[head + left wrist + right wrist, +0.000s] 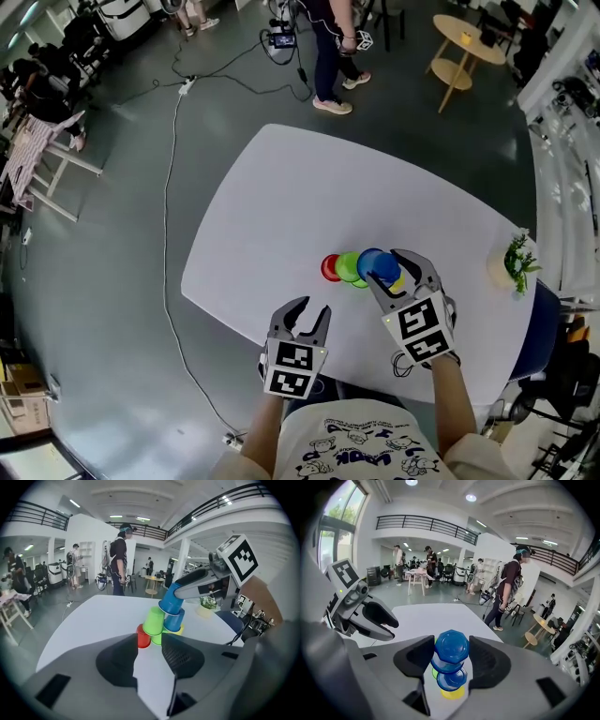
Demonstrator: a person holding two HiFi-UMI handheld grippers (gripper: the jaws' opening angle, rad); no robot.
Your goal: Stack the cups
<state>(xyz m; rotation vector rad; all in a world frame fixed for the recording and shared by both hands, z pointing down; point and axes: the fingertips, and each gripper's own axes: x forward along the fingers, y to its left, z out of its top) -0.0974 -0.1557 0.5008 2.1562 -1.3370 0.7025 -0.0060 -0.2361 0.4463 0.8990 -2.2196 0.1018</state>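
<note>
Right gripper (451, 654): jaws moderately wide, pads pressed on either side of an upturned held blue cup (451, 648). The cup is carried base-up and slightly tilted, probably so that its mouth can slip over the pile below.

Pile beneath: second blue cup (451, 679) seated on a yellow cup (452, 693), both upturned on the white table (309, 187). The held cup hangs directly over them; whether the rims touch cannot be told.

Neighbours: green cup (153, 619) and red cup (143, 638), just beside the pile, mouths down. Judged next in line for nesting.

Left gripper (312, 314): jaws partly apart, nothing between them. It hovers near the table's front edge, apart from the cups, likely kept back so as not to knock the cluster
</note>
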